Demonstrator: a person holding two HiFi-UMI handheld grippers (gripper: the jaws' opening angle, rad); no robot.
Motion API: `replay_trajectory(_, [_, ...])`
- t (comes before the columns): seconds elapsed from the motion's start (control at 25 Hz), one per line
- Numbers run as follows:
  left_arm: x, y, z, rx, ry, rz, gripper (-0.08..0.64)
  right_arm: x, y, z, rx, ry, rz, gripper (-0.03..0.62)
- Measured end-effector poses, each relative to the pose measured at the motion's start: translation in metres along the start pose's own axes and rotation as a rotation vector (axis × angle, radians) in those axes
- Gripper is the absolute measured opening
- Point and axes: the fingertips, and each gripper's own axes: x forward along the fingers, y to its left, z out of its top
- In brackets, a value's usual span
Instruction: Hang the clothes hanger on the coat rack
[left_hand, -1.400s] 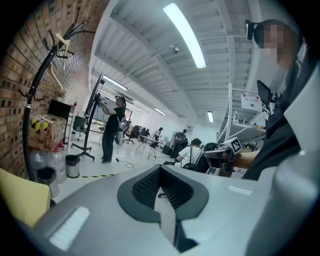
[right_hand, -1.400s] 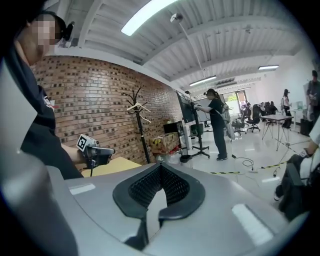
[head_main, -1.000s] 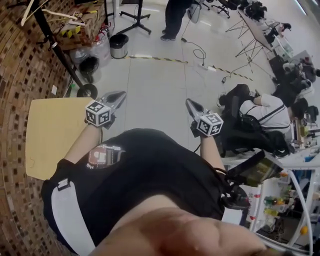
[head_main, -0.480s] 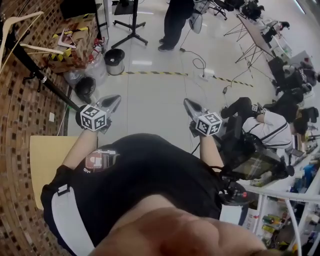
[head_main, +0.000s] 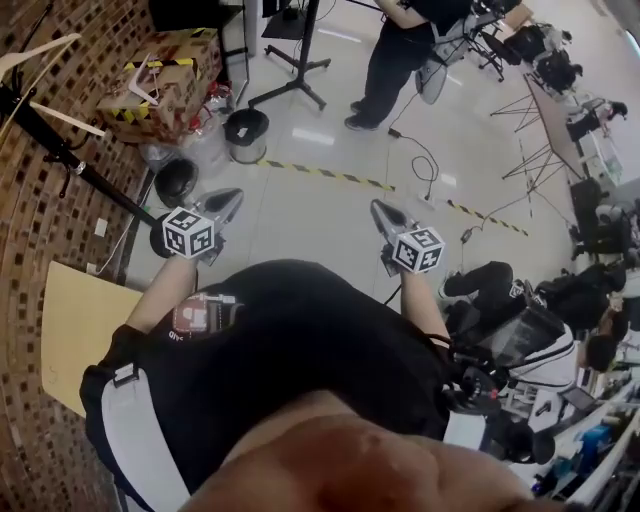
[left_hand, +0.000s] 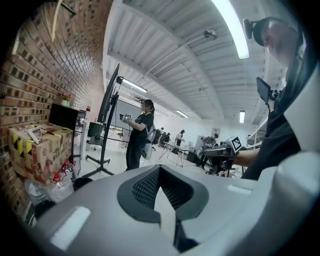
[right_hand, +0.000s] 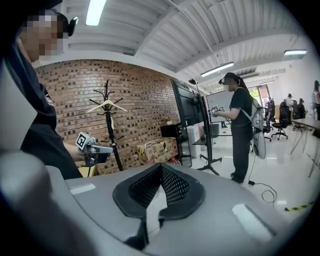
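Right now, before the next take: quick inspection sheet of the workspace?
Surface: tan tabletop, nothing seen on its visible part.
Job's things: coat rack by the brick wall; wooden hanger hanging on it.
Clutter: taped cardboard box, grey bin, black bin, bottles.
Grippers: left gripper and right gripper, tongs shut, both empty.
Cables: black cord loose on the floor.
Surroundings: standing person, seated people at desks.
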Motion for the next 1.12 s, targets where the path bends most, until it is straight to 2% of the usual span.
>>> replay_trajectory(0.24, [0.069,0.000,0.031,-0.006,-0.029,0.072,-0.008,0.031,-0.082,0.038,-0.042,0.007,0.087,0.014])
replay_trajectory(0.36, [0.084,0.012,0.035,-0.003,-0.017,0.100,-0.008,0.056,-0.098,0.042,-0.026,0.015,0.135,0.014])
replay_trajectory(0.52, [0.096,0.049,0.040,-0.023,-0.021,0.144,-0.008,0.101,-0.113,0.047,-0.024,0.036,0.175,0.014])
replay_trajectory(0.68, [0.114,0.103,0.049,-0.039,-0.043,0.149,-0.008,0.160,-0.120,0.062,-0.048,0.064,0.194,0.014])
replay_trajectory(0.84, [0.135,0.175,0.074,-0.037,-0.078,0.124,-0.008,0.234,-0.130,0.097,-0.090,0.067,0.185,0.014])
replay_trajectory(0.96, [0.150,0.228,0.088,-0.043,-0.054,0.103,-0.008,0.287,-0.135,0.124,-0.067,0.061,0.180,0.014])
replay_trajectory(1.12, [0.168,0.283,0.121,-0.027,-0.042,0.073,-0.008,0.359,-0.135,0.163,-0.102,0.066,0.206,0.015])
